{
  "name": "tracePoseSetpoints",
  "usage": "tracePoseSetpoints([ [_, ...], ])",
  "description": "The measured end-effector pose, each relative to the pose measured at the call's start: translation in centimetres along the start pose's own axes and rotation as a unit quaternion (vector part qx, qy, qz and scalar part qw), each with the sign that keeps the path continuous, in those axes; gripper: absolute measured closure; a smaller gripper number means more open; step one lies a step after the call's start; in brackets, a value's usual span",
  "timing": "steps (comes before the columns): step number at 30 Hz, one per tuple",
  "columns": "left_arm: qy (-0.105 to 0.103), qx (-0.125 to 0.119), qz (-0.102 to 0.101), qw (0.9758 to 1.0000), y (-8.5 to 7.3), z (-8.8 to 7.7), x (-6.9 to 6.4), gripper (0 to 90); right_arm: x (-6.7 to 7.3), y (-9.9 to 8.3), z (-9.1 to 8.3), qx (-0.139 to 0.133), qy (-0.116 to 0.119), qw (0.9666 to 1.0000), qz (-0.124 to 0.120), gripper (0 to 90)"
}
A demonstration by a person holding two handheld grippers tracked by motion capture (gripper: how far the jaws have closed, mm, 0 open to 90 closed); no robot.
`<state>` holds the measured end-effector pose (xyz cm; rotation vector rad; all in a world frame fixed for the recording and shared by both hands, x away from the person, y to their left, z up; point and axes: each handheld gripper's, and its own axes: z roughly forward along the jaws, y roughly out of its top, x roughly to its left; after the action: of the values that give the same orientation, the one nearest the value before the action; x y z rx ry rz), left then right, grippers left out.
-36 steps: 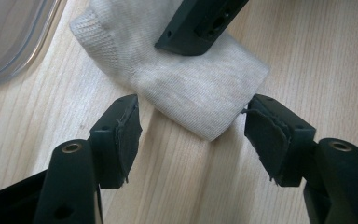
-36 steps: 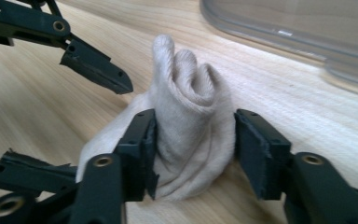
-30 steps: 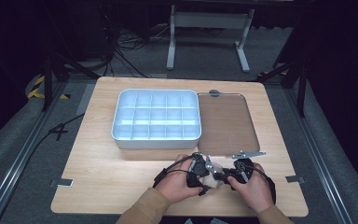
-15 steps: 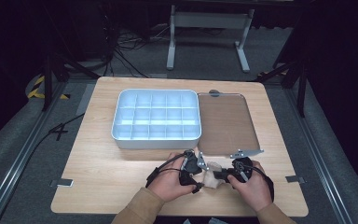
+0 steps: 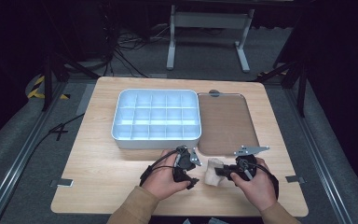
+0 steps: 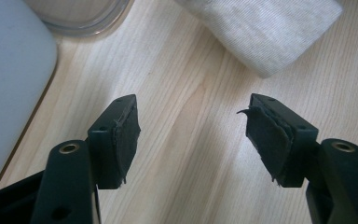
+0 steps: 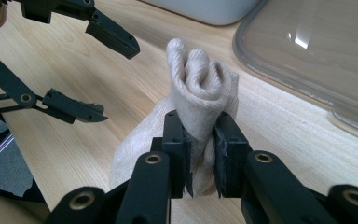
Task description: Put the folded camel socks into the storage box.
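I have the rolled beige sock (image 7: 200,100) clamped in my right tongs (image 7: 200,154), which have just been closing on it; the pads pinch its bunched middle, and the loose end drapes down to the desk (image 5: 98,186). From the high view the sock (image 5: 213,171) sits near the front edge of the desk, between my two hands, just in front of the clear lid (image 5: 226,121) lying flat. My left tongs (image 6: 193,135) stand wide apart with nothing between them, only bare wood, the sock's edge (image 6: 265,32) just beyond their tips.

As I judge it, the pick-up is done and the carrying is not. The white compartment tray (image 5: 156,140) behind my left hand shows every cell empty, so the sock has yet to be lifted across and dropped into one, and the lid is still off.
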<state>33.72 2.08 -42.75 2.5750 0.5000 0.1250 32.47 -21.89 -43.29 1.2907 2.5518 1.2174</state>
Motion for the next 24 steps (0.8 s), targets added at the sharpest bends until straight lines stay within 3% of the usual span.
tracePoseSetpoints([
  [7, -0.005, -0.014, -0.010, 0.9998, -0.5, -1.1, 0.5, 34.4, 0.3, 0.8, -0.8, -0.006, 0.000, 0.9996, -0.028, 77.0],
  [12, -0.002, -0.008, -0.006, 0.9999, -0.7, -1.4, 0.7, 34.3, 0.2, 1.3, -1.7, -0.017, -0.004, 0.9987, -0.048, 76.9],
  [17, -0.003, -0.008, -0.007, 0.9999, -0.8, -2.0, 0.8, 34.2, -0.2, 2.0, -2.3, -0.023, -0.004, 0.9980, -0.058, 76.9],
  [24, 0.005, -0.020, -0.024, 0.9995, -1.4, -3.0, 1.4, 34.2, -1.0, 4.1, -3.3, -0.031, -0.008, 0.9979, -0.057, 76.7],
])
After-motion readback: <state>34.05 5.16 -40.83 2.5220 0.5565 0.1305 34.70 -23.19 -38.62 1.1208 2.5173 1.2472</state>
